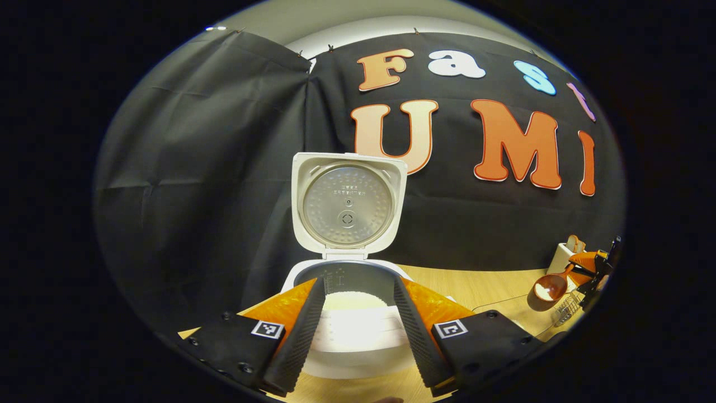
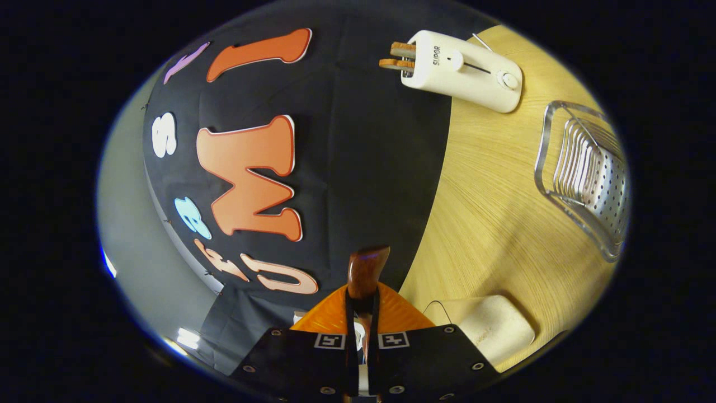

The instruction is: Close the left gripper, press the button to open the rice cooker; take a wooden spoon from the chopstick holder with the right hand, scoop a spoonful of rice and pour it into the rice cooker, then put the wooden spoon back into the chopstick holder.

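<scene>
The white rice cooker (image 1: pixel 347 263) stands at six o'clock, lid upright, rice inside. At three o'clock, the wooden spoon (image 1: pixel 551 286) carries rice beside the white chopstick holder (image 1: pixel 561 256).

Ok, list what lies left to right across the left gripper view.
Rice cooker → wooden spoon → right gripper, at the far right edge with the spoon's handle.

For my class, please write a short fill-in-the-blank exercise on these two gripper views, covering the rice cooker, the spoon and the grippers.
1. The white rice cooker on the wooden table stands with its lid ____.
2. The right gripper is shut on the handle of the brown wooden ____.
3. The bowl of that spoon holds a little white ____.
4. The fingers of the left gripper are ____.

Missing words: open; spoon; rice; open
</scene>
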Demonstrator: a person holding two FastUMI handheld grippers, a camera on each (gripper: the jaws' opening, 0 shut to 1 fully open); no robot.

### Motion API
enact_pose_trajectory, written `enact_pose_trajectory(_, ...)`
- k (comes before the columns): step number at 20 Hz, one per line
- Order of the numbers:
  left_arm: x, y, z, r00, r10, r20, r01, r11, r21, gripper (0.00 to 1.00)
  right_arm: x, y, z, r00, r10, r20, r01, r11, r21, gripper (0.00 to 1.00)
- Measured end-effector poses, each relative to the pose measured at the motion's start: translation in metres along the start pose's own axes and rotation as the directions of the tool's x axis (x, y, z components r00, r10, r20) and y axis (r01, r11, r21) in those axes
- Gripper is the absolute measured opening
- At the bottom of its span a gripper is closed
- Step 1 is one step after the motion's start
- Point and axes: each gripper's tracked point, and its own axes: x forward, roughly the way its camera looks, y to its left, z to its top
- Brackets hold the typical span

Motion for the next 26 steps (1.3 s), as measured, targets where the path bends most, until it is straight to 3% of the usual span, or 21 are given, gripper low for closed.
enact_pose_trajectory(3, -0.002, -0.005, 0.002, 1.000, 0.001, 0.000, -0.001, 1.000, 0.008, 0.82, -0.006, 0.009, 0.013, 0.999, 0.027, 0.024, -0.029, 0.998, 0.058, 0.07)
enact_pose_trajectory(11, -0.006, -0.007, 0.008, 1.000, 0.011, -0.003, -0.011, 1.000, 0.025, 0.83, -0.009, 0.020, 0.039, 0.994, -0.010, 0.108, 0.002, 0.998, 0.069, 0.07)
enact_pose_trajectory(19, -0.016, -0.002, 0.011, 1.000, -0.014, 0.008, 0.013, 0.995, 0.095, 0.92, 0.023, 0.069, 0.016, 0.994, 0.041, 0.104, -0.045, 0.998, 0.038, 0.07)
enact_pose_trajectory(23, -0.018, 0.018, 0.004, 1.000, 0.017, -0.001, -0.016, 0.994, 0.108, 0.92, 0.049, 0.097, -0.006, 0.993, 0.063, 0.096, -0.065, 0.998, 0.023, 0.07)
enact_pose_trajectory(26, -0.019, 0.039, 0.002, 0.998, 0.057, -0.004, -0.056, 0.990, 0.128, 0.92, 0.073, 0.113, -0.040, 0.997, 0.072, 0.026, -0.073, 0.997, 0.032, 0.07)
